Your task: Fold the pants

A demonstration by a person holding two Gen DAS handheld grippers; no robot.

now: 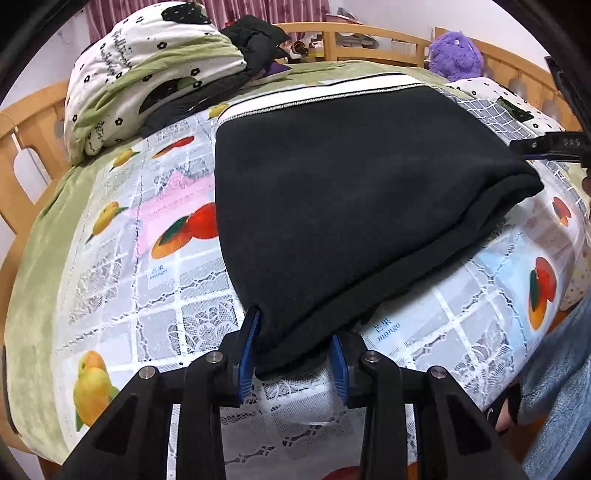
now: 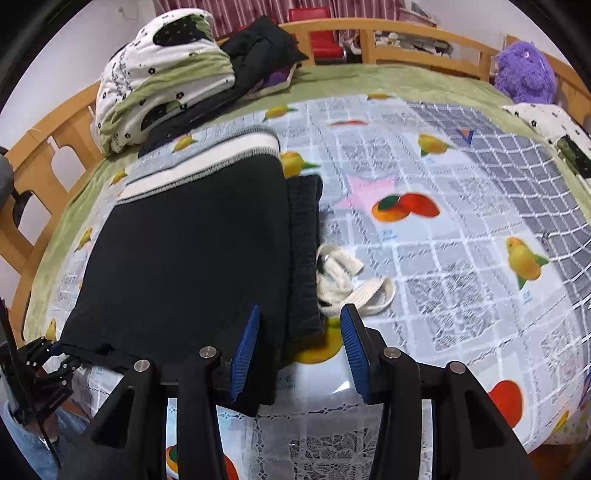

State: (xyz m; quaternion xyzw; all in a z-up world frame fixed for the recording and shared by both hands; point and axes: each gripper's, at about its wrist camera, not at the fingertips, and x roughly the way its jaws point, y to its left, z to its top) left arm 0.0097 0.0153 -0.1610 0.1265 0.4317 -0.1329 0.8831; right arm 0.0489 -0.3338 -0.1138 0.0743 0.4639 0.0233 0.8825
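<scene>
Covering bed (image 2: 332,79), fruit-print cloth (image 2: 461,229), wooden rail (image 2: 406,35), folded pants (image 2: 184,258)

The black pants (image 1: 343,206) are laid out flat on the fruit-print cover of the bed, already folded over into a thick stack of layers. A white band with grey stitching is seen along the far edge, the black ribbed waistband is left sticking out at one side, and an off-white drawstring (image 2: 347,284) is bunched up right beside it.
</scene>
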